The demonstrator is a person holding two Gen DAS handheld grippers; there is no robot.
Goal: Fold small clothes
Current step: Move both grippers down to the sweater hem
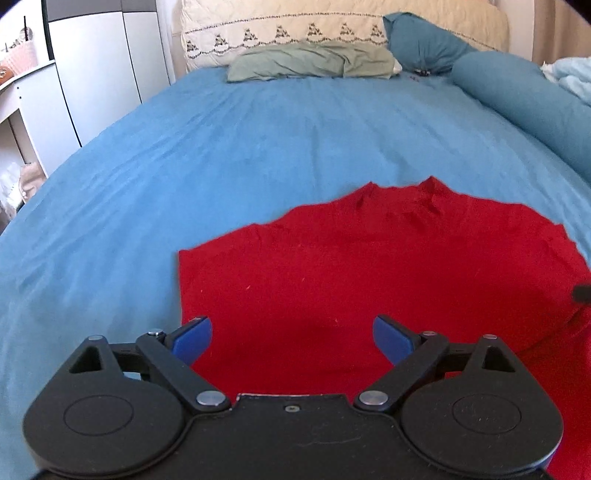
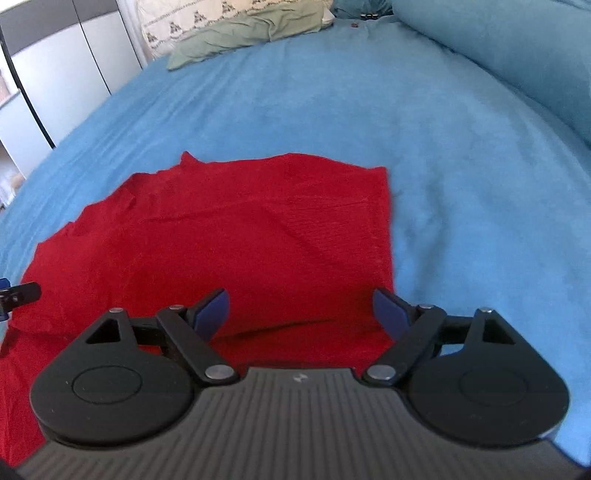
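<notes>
A red garment (image 1: 369, 266) lies spread flat on the blue bedsheet (image 1: 221, 155); it also shows in the right wrist view (image 2: 229, 240). My left gripper (image 1: 291, 338) is open and empty, hovering over the garment's near left part, its blue fingertips (image 1: 194, 338) spread wide. My right gripper (image 2: 299, 314) is open and empty over the garment's near right part, close to its right edge. A tip of the right gripper shows at the right edge of the left wrist view (image 1: 581, 293), and the left gripper's tip shows at the left edge of the right wrist view (image 2: 18, 293).
At the head of the bed lie a crumpled green cloth (image 1: 314, 61), a cream embroidered pillow (image 1: 280, 26) and blue pillows (image 1: 517, 92). White cupboards (image 1: 92, 66) stand left of the bed. The blue sheet (image 2: 461, 184) extends around the garment.
</notes>
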